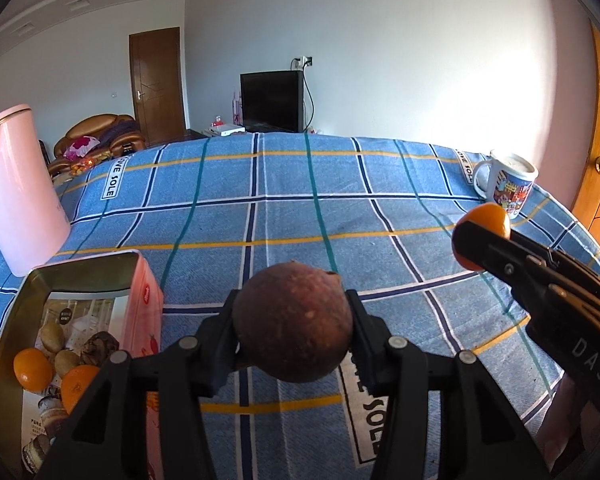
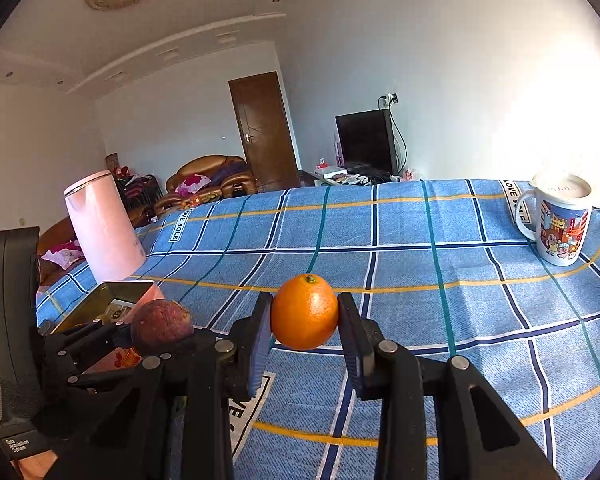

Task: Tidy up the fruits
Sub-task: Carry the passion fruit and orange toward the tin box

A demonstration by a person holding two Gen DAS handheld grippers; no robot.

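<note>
Left gripper (image 1: pixel 294 326) pinches a brown fruit (image 1: pixel 293 322); right gripper (image 2: pixel 305 316) pinches an orange (image 2: pixel 305 312). Tin (image 1: pixel 4 344) at 8 o'clock holds 2 oranges.

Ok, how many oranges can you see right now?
3. One orange is held between the right gripper's fingers; two oranges lie in the tin box at left. The left gripper hides part of the box, so more may be hidden.

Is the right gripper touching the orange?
Touching. The right wrist view shows both pads of the right gripper pressed against the orange's sides, held above the tablecloth.
</note>
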